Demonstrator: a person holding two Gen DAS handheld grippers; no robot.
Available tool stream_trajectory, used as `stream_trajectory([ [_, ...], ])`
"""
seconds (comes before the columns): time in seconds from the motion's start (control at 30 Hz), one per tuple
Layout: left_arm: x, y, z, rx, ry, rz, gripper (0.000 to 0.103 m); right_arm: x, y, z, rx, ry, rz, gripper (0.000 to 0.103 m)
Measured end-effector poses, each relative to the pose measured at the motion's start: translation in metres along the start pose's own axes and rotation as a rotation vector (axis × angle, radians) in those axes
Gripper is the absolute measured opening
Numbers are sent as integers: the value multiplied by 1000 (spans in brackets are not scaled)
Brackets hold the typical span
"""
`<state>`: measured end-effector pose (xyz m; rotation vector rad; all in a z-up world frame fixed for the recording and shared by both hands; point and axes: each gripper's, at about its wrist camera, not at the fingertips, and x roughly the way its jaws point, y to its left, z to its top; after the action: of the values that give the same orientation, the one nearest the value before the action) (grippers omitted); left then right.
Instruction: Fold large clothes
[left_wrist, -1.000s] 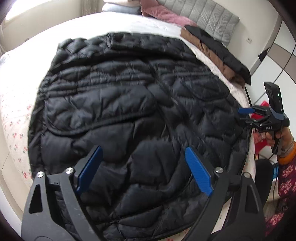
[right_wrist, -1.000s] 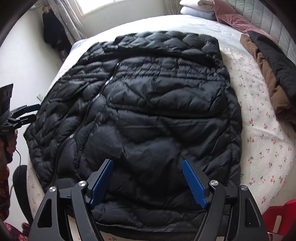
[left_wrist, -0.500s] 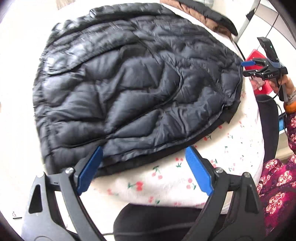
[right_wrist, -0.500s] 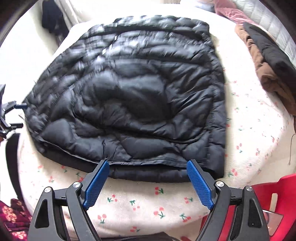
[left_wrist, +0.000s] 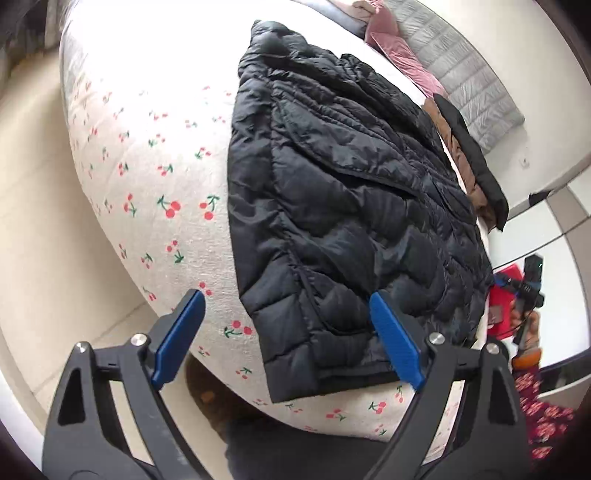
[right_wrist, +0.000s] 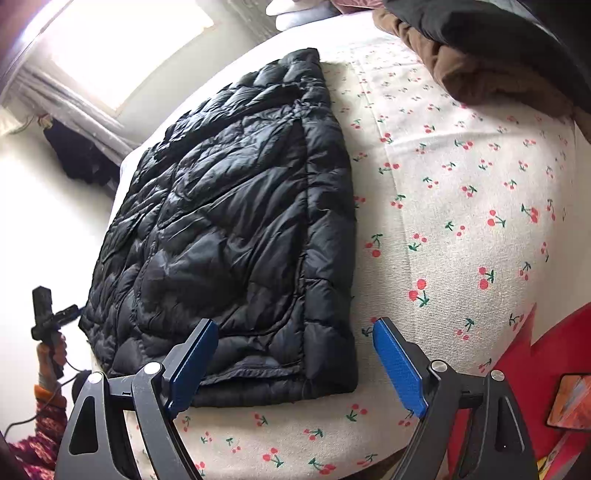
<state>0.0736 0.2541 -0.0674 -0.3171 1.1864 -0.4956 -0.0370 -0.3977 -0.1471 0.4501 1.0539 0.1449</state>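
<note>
Black quilted jacket (left_wrist: 354, 206) lies flat on the cherry-print bedsheet (left_wrist: 159, 177), hem toward the foot of the bed, collar end toward twelve o'clock in both wrist views. It appears already doubled or laid front-up with the sleeves tucked out of sight; which of the two cannot be told.

Left gripper (left_wrist: 284, 339): jaws spread wide, nothing between them. The hem corner of the jacket sits in the gap, nearer the pad at three o'clock, and is not touched so far as can be seen. The tool hangs clear of the bed edge.

Right gripper (right_wrist: 291, 365): jaws likewise wide apart and empty. The opposite hem corner lies between the pads, close to the one at nine o'clock; whether that pad brushes the fabric cannot be told.

Each view shows the other tool at the far hem corner, at about four o'clock in the left view and eight o'clock in the right.

Other items: a brown-and-black garment pile (right_wrist: 491, 48) at one o'clock in the right view, well apart from the jacket; a red object (right_wrist: 535, 369) at four o'clock off the bed.

Judgement: the step in hand is the approach to the two hem corners, with no grasp made. The next move calls for lowering each tool onto its corner, closing on all layers of the puffy hem together, then lifting both evenly and carrying the hem toward the collar. Slippery shell fabric may slide out of a shallow pinch.
</note>
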Motion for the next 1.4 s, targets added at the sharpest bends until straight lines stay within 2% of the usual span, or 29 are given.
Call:
stream_trajectory([
  [0.07,12,13,-1,-61,18,-65,82,5,-9,0,44,2,28,87],
  [0.1,16,16,-4,-77,20,-88,82,7,-12,0,58,-9,47,87],
  [0.23,14,17,-13,-77,-13,-131,82,10,-16,-1,88,-38,93,86],
  [0.37,10,12,-22,-60,5,-166,74,15,-14,-3,94,-38,114,81],
  [0.43,11,8,-25,-48,12,-182,69,20,-9,-3,89,-26,138,71],
  [0.5,11,5,-28,-46,17,-187,64,26,-2,-4,79,-17,138,68],
  [0.53,10,5,-29,-48,20,-187,59,28,3,-5,65,-16,130,62],
  [0.57,10,5,-30,-57,21,-184,48,29,6,-6,54,-10,125,57],
  [0.6,11,4,-30,-74,29,-184,39,30,7,-6,52,-1,128,41],
  [0.63,12,3,-31,-100,43,-204,22,32,7,-7,62,14,143,27],
  [0.67,13,2,-32,-125,52,-223,17,34,7,-8,73,29,162,24],
  [0.7,12,-1,-32,-137,43,-216,16,35,8,-8,71,32,167,18],
  [0.77,6,-9,-34,-138,12,-215,11,31,12,-9,64,12,173,13],
  [0.97,-33,-44,-41,-100,-124,-302,8,-9,26,-14,52,-97,250,10],
  [1.13,-74,-70,-49,-29,-202,-356,8,-53,39,-27,15,-179,289,9],
  [1.4,-121,-93,-60,22,-301,-385,8,-110,67,-34,-30,-317,322,9],
])
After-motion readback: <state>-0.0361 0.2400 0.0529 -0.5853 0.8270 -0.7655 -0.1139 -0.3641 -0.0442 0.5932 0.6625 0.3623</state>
